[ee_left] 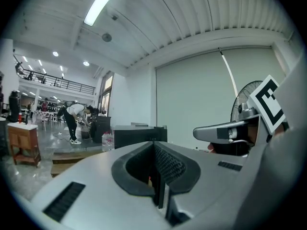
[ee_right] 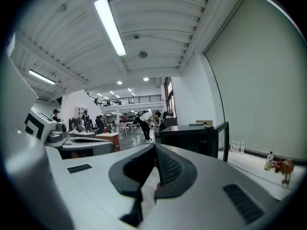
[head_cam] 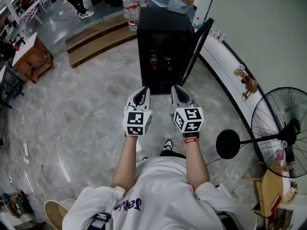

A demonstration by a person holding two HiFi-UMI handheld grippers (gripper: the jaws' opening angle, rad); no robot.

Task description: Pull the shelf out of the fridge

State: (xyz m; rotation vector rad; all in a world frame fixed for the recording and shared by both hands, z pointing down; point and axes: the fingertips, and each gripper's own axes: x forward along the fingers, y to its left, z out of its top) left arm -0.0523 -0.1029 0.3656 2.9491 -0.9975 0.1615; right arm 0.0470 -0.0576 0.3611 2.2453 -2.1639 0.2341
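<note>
A black mini fridge [head_cam: 163, 47] stands on the marble floor ahead, its door [head_cam: 199, 44] swung open to the right. The inside is dark; a shelf level with red items [head_cam: 160, 61] shows faintly. Side by side, my left gripper [head_cam: 140, 96] and right gripper [head_cam: 180, 94] hang in front of the fridge, clear of it. Both point at it roughly level. Each has its jaws together with nothing between them. The left gripper view shows its tips [ee_left: 154, 143] closed and the fridge [ee_left: 139, 134] beyond. In the right gripper view, its tips [ee_right: 155, 146] are closed too, left of the fridge [ee_right: 189, 137].
A standing fan [head_cam: 283, 128] is at the right. A white low ledge [head_cam: 225, 66] runs along the wall and bears a small toy figure [head_cam: 247, 83]. Water bottles [head_cam: 130, 8] stand behind the fridge, a wooden platform [head_cam: 98, 37] and a wooden table [head_cam: 31, 56] to the left.
</note>
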